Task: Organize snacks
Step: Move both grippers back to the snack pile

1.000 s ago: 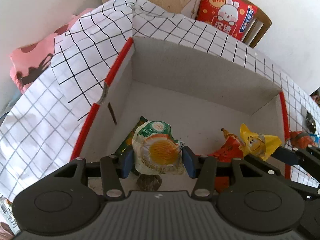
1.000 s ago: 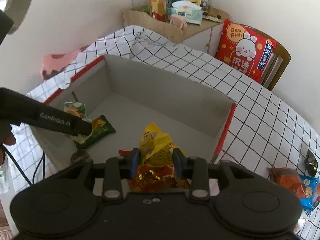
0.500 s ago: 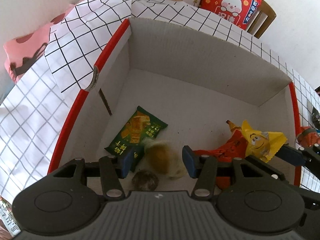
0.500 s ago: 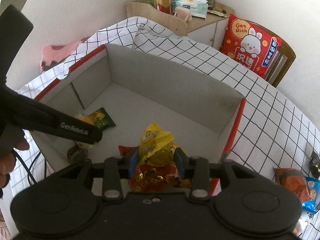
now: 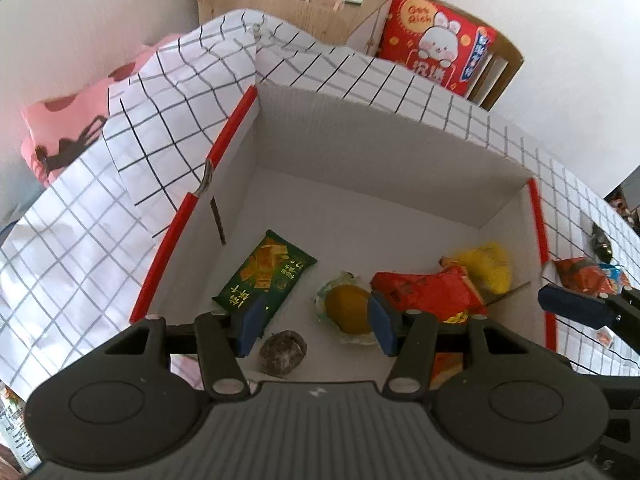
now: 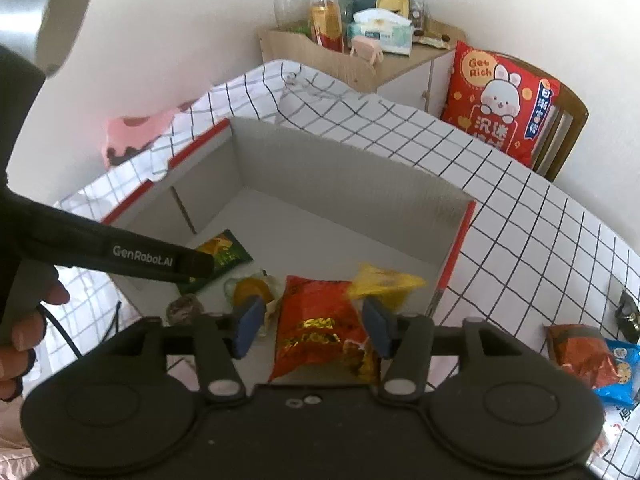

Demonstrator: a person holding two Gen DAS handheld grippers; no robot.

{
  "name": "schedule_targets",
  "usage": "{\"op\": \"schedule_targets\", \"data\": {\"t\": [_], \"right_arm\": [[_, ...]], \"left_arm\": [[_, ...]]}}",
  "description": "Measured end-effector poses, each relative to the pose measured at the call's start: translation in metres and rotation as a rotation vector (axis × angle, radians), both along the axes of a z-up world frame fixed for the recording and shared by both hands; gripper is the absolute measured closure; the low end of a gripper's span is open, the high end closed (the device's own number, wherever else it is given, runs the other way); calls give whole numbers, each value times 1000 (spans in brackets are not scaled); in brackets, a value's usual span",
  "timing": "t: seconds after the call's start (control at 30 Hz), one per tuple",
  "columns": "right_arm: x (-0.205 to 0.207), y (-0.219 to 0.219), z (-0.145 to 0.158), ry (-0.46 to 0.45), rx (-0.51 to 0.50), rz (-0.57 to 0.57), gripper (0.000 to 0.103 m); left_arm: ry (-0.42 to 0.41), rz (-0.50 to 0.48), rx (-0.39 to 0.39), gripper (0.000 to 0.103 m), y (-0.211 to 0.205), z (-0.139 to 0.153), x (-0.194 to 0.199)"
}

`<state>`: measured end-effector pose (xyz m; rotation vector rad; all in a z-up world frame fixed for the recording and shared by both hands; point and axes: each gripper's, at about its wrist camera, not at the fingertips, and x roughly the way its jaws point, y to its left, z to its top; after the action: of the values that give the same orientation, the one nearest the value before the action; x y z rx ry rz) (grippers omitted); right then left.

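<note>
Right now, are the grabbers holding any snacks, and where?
No. Both grippers, left and right, have jaws opening with nothing pinched. The yellow packet and round pastry lie loose in the box.

Box [image 5: 400, 152] on table [image 5: 80, 248], 5 snacks inside – biscuit pack [image 5: 266, 276] leftmost, chip bag [image 5: 428, 294] right – 2 packets [image 6: 592, 356] outside right.

Green packet [image 5: 266, 280], clear-wrapped yellow cake [image 5: 347, 306], red bag [image 5: 428, 290] and yellow bag [image 5: 490, 266] lie flat inside the open box [image 5: 360, 148].

Bright even daylight; fisheye edge warp; slight motion blur.
</note>
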<state>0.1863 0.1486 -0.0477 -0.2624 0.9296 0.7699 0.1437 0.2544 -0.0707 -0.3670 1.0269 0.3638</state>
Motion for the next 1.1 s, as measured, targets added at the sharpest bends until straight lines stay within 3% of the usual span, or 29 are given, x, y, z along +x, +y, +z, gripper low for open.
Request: {"op": "schedule_targets", "data": {"t": [0.17, 0.43, 0.8, 1.1], "right_arm": [[-8, -17, 17, -12, 62, -18, 38], [-22, -49, 43, -45, 130, -59, 22], [-41, -109, 62, -68, 207, -131, 4], [-47, -173, 58, -80, 233, -221, 0]], "left_arm": [[-49, -24, 12, 45, -12, 16, -13], [-110, -55, 27, 43, -39, 39, -28], [-213, -140, 93, 30, -101, 66, -38], [-243, -200, 84, 26, -156, 67, -27]]}}
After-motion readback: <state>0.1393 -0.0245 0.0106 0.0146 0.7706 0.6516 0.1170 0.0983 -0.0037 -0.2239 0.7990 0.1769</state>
